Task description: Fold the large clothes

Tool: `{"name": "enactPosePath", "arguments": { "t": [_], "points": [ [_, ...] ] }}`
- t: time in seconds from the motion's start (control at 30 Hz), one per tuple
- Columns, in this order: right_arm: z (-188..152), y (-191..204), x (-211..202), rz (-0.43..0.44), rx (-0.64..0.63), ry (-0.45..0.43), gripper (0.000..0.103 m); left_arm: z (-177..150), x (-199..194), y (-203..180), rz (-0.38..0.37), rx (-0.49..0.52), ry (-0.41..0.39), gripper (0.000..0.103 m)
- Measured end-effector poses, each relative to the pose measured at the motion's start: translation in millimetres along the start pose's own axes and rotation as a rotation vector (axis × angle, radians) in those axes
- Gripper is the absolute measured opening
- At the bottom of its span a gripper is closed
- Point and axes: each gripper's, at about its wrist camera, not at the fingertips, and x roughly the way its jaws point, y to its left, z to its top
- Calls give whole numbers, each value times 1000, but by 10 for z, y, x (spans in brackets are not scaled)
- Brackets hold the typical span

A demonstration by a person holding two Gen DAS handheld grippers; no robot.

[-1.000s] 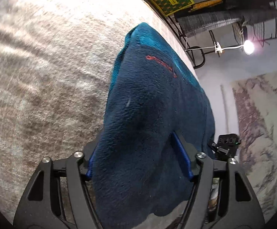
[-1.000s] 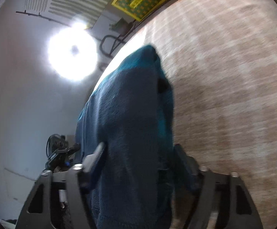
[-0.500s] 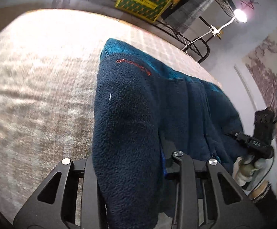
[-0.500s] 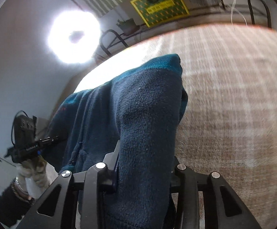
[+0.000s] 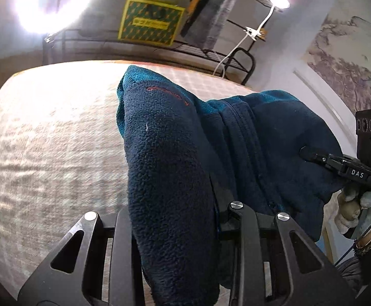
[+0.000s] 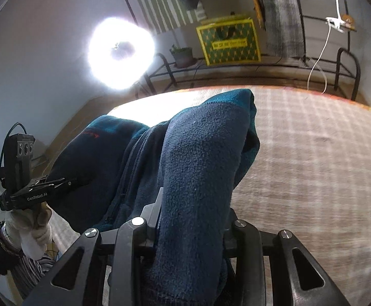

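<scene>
Above the beige checked bedcover (image 5: 45, 153): thick, soft navy-blue fleece jacket (image 5: 165, 158), likely bulky and limp; left gripper (image 5: 175, 209) and right gripper (image 6: 193, 216) each clamp a bunched edge, right's jaws closing.

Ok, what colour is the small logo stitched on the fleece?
Red-orange, on the navy fleece; the logo shows best in the left wrist view.
</scene>
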Motion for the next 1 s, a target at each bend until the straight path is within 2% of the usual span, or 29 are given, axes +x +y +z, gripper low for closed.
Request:
{"name": "enactPosePath", "arguments": {
  "t": [0.27,0.4,0.67,1.0],
  "points": [
    [26,-253,-383,-55,-12,-32,31,148,195,-414,-56,49,6,28],
    [56,-604,-496,-81,22,-40,31,305,444,-698,-86,84,18,28],
    [297,-1476,-725,-178,66,-77,30,831,1207,-1449,-140,177,19,28],
    [875,-2701,-890,-304,101,-169,29,1604,2318,-2369,-196,233,-28,28]
  ]
}}
